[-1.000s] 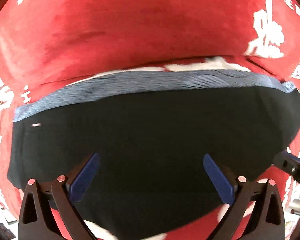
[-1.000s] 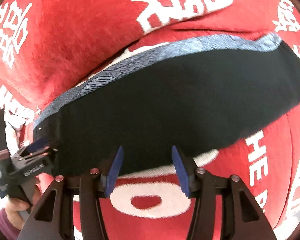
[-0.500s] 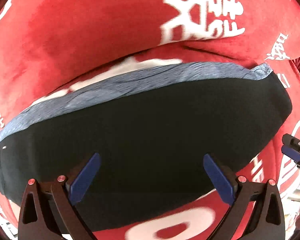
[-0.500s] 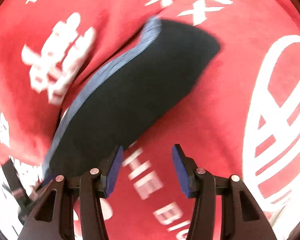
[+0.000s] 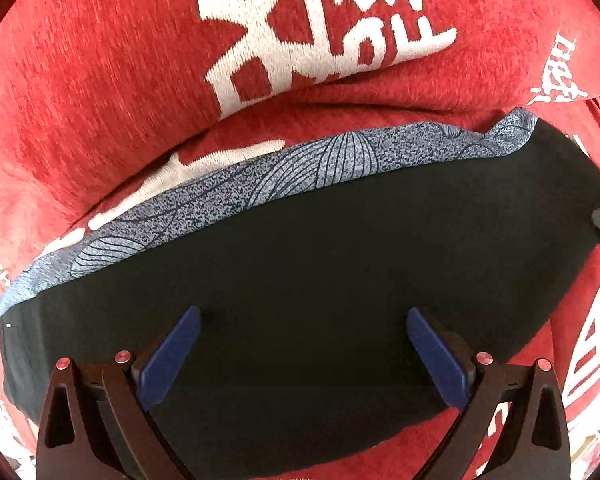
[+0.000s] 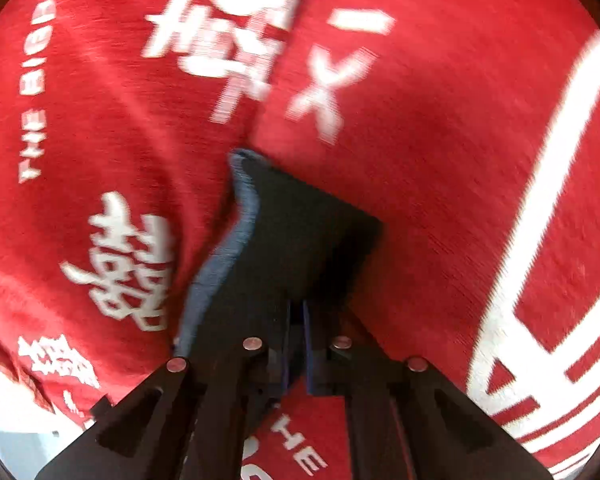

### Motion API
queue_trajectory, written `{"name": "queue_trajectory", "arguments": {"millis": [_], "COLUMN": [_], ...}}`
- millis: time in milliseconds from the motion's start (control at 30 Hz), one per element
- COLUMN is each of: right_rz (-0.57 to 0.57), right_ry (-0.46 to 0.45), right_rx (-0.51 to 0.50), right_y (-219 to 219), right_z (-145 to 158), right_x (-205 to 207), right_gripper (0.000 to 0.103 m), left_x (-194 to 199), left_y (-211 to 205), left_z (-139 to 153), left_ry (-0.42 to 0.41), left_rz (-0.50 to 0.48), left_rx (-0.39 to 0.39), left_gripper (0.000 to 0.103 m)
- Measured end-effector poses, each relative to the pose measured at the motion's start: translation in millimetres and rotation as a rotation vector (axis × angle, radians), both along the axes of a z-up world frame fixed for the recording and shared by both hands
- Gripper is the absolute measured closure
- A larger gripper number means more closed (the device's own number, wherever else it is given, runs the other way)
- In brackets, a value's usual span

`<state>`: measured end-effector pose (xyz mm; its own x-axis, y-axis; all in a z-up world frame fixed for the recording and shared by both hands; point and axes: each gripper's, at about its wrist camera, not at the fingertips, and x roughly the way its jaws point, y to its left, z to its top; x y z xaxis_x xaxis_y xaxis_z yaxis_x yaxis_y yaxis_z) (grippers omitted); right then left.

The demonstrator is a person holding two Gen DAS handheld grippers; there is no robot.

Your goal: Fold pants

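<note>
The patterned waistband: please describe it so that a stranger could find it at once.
A red cover with white lettering fills the left wrist view, and black pants lie across it. Along their far edge runs the waistband. It alone is speckled blue-grey, with thin dark leaf-like lines.

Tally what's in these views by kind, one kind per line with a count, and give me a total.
Black pants with a blue patterned band: 1
Red cover with white lettering: 1
Grippers, left gripper and right gripper: 2
Total: 4
</note>
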<state>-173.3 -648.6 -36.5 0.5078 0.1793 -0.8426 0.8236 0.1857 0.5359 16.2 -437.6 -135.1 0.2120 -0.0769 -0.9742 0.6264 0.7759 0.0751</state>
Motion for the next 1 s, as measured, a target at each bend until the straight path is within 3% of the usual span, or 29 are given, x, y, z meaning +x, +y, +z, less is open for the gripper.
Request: {"name": "queue_trajectory", "arguments": {"millis": [100, 200, 267, 500, 567, 733, 1000], "right_rz": [0.054, 0.065, 0.053, 0.122, 0.105, 0.086, 0.045], "right_ry": [0.03, 0.105, 0.104, 0.115, 0.097, 0.042, -0.054], "right_rx": [-0.021, 0.024, 0.052, 0.075, 0.097, 0.142, 0.177], "right_y": [1, 2, 7, 23, 27, 32, 29], "right_z": [-3, -25, -33, -30, -35, -45, -62], "right_x": [7, 0, -5, -10, -11, -17, -13], "right_gripper": [0.097, 0.096, 0.092, 0.091, 0.09, 0.062, 0.061], "left_x": [-2, -3, -10, -13, -10, -13, -13], "left_y": [-7, -10, -8, -13, -15, -22, -24], "left_z": [-3, -7, -8, -11, -12, -14, -17], "left_ry": [0.0, 0.009, 0.013, 0.002, 0.004, -0.007, -0.012], "left_rz": [-0.003, 0.004, 0.006, 0.003, 0.004, -0.001, 0.006], "left_rx": [0.008, 0.004, 0.0, 0.011, 0.011, 0.014, 0.011], "left_gripper": [0.0, 0.0, 0.0, 0.0, 0.0, 0.0, 0.0]}}
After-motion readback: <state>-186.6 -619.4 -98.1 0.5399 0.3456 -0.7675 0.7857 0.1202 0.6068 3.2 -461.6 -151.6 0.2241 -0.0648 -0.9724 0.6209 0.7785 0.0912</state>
